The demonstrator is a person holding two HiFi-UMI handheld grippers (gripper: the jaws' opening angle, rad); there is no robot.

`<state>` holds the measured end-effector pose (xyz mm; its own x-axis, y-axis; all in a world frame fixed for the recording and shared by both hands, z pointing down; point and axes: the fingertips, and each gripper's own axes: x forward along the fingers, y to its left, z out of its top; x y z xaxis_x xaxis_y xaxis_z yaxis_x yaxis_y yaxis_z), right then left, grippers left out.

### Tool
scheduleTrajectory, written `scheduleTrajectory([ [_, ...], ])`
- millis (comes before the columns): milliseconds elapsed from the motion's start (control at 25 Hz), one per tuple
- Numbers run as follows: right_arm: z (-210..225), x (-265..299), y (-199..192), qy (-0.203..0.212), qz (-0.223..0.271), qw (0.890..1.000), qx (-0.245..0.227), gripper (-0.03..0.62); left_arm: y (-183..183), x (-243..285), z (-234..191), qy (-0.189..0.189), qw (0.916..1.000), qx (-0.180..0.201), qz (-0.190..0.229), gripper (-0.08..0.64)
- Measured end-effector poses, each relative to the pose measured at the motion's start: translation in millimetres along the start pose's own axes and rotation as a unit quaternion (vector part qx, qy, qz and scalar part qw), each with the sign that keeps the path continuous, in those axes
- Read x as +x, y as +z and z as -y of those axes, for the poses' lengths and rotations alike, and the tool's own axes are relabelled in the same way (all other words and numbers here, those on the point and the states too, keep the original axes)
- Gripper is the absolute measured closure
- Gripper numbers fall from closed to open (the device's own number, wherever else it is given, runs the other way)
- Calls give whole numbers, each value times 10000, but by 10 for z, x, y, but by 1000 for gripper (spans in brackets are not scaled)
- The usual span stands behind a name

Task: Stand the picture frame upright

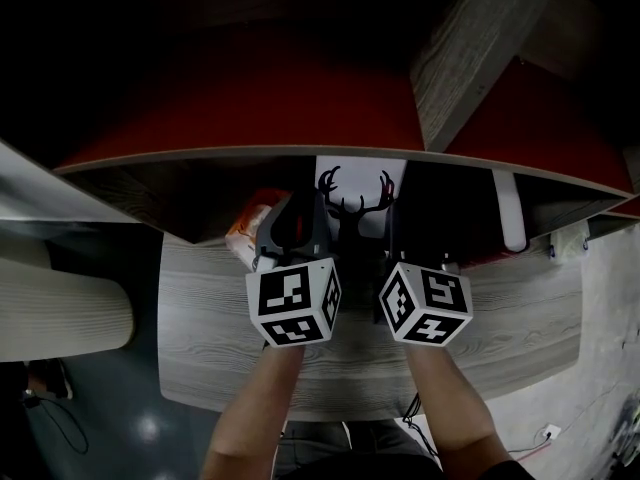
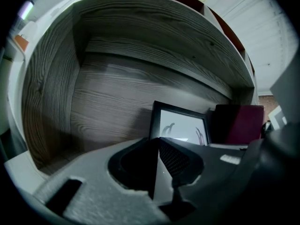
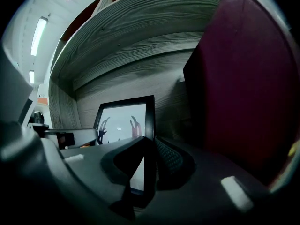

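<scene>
Black picture frame (image 3: 124, 121), seemingly antler-printed, in left tool (image 2: 157, 143), right tool (image 3: 150, 143).

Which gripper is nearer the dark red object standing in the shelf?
Right. The right gripper clamps the picture frame by its right edge, just beside the dark red object. The left gripper clamps the frame's left edge, with the frame between it and the object.

The left gripper (image 2: 157, 144) and right gripper (image 3: 150, 142) are dark grey moulded shells with black dimpled pads (image 2: 174, 159). Each carries a white cube (image 1: 293, 303) printed with black square markers on its visible faces.
</scene>
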<state>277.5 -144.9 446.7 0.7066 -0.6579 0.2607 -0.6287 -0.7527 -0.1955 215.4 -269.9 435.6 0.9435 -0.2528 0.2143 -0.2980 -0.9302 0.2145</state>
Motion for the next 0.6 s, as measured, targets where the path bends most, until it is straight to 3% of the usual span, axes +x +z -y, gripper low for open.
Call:
scheduleTrajectory([
  [240, -46, 135, 112, 33, 161, 9997, -163, 529, 50, 44, -76, 83, 9998, -149, 137, 492],
  [600, -17, 228, 75, 16, 290, 9995, -89, 529, 71, 169, -96, 43, 9998, 22, 192, 491],
])
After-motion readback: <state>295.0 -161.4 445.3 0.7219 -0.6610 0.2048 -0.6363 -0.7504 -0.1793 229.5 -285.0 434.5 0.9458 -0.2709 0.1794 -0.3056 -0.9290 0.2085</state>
